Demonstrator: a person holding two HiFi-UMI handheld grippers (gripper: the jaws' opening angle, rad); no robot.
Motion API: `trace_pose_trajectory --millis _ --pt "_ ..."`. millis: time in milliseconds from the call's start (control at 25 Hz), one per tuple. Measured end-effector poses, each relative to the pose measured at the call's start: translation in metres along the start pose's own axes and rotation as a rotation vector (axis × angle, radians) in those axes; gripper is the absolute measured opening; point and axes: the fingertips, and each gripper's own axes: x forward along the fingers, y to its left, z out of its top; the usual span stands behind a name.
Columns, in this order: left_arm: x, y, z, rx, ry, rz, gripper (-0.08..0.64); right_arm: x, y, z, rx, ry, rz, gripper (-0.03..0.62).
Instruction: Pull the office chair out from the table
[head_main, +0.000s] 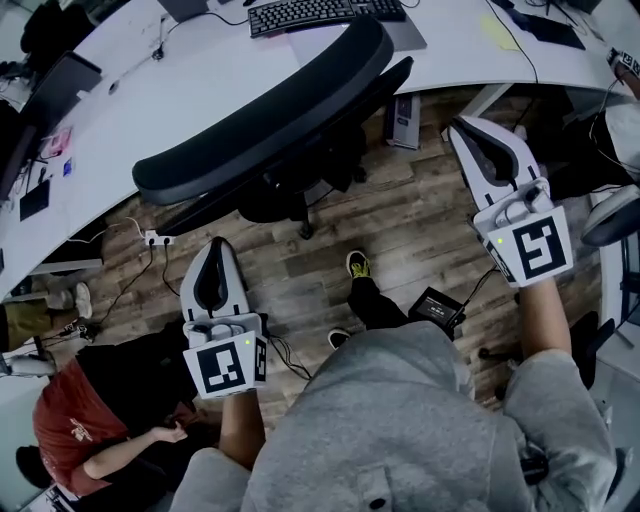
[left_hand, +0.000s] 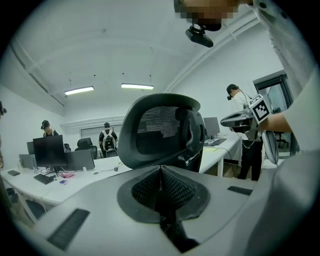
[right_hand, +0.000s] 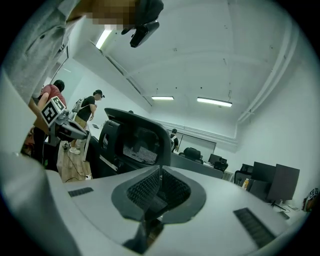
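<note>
The black office chair (head_main: 270, 105) stands in front of the curved white table (head_main: 150, 100), its backrest toward me. My left gripper (head_main: 214, 246) hangs over the wood floor, short of the chair's left side, shut and empty. My right gripper (head_main: 468, 132) is out to the chair's right near the table edge, also shut with nothing in it. In the left gripper view the mesh backrest (left_hand: 160, 127) rises just beyond the closed left gripper (left_hand: 160, 169). The right gripper view shows the chair (right_hand: 135, 142) past the closed right gripper (right_hand: 159, 172). Neither gripper touches the chair.
A keyboard (head_main: 325, 12) lies on the table behind the chair. A power strip (head_main: 152, 238) with cables and a black box (head_main: 437, 308) lie on the floor. A person in a red shirt (head_main: 70, 425) crouches at lower left. Another chair (head_main: 610, 215) stands at right.
</note>
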Motion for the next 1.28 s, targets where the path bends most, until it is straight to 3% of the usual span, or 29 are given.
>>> trace_pose_trajectory --millis 360,640,840,880,1040,1080,1160,1280 --pt "0.011 0.036 0.023 0.046 -0.017 0.085 0.014 0.037 -0.005 0.003 -0.049 0.017 0.063 0.035" --pt "0.015 0.037 0.040 0.098 -0.023 0.118 0.014 0.055 -0.012 0.008 -0.081 -0.012 0.103 0.035" --pt "0.017 0.040 0.062 0.253 -0.046 0.126 0.017 0.059 -0.019 0.004 -0.151 0.004 0.125 0.035" --pt "0.016 0.042 0.062 0.288 -0.022 0.115 0.032 0.059 -0.020 0.004 -0.154 0.006 0.134 0.036" --pt "0.030 0.045 0.035 0.361 0.157 0.003 0.204 0.062 -0.017 -0.006 -0.156 0.055 0.230 0.041" --pt "0.034 0.045 0.029 0.387 0.203 -0.020 0.229 0.063 -0.014 -0.010 -0.160 0.076 0.266 0.065" --pt "0.041 0.046 0.018 0.474 0.297 -0.048 0.273 0.066 -0.008 -0.018 -0.175 0.116 0.344 0.185" --pt "0.047 0.050 0.004 0.574 0.385 -0.069 0.291 0.071 0.000 -0.028 -0.243 0.160 0.443 0.214"
